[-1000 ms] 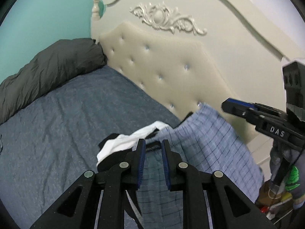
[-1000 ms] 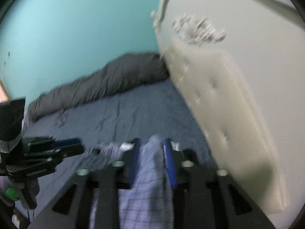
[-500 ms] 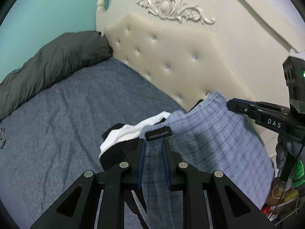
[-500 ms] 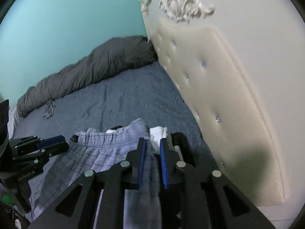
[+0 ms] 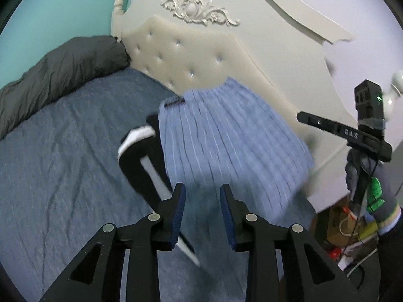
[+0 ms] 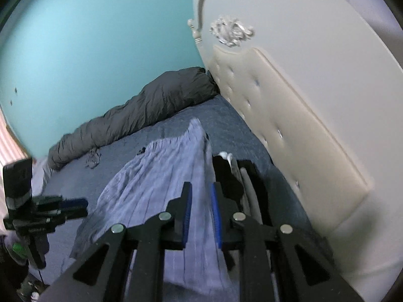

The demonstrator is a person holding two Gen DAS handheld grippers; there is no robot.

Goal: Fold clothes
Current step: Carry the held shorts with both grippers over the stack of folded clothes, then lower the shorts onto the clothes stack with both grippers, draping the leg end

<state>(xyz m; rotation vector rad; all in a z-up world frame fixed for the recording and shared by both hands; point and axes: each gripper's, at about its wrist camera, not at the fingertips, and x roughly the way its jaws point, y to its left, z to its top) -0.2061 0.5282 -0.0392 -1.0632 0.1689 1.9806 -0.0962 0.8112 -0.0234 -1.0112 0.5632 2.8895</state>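
Note:
Blue checked shorts (image 5: pixel 226 146) lie spread on top of a black and white garment (image 5: pixel 141 151) on the bed, near the headboard; they are blurred by motion. My left gripper (image 5: pixel 201 209) is open and empty just above the shorts' near end. My right gripper (image 6: pixel 200 210) is open over the same shorts (image 6: pixel 156 183), with the black and white garment (image 6: pixel 241 173) to its right. Each gripper shows in the other's view: the right one (image 5: pixel 335 125), the left one (image 6: pixel 50 209).
The bed has a blue sheet (image 5: pixel 63 151). A grey duvet (image 5: pixel 50 75) is rolled along the far side by the teal wall. The cream tufted headboard (image 5: pixel 201 55) stands close behind the clothes. Cables and clutter (image 5: pixel 352 239) lie on the floor beside the bed.
Both grippers were shut on the shorts' waistband and holding them up. Now both have opened and pulled back, and the shorts have dropped onto the black and white garment.

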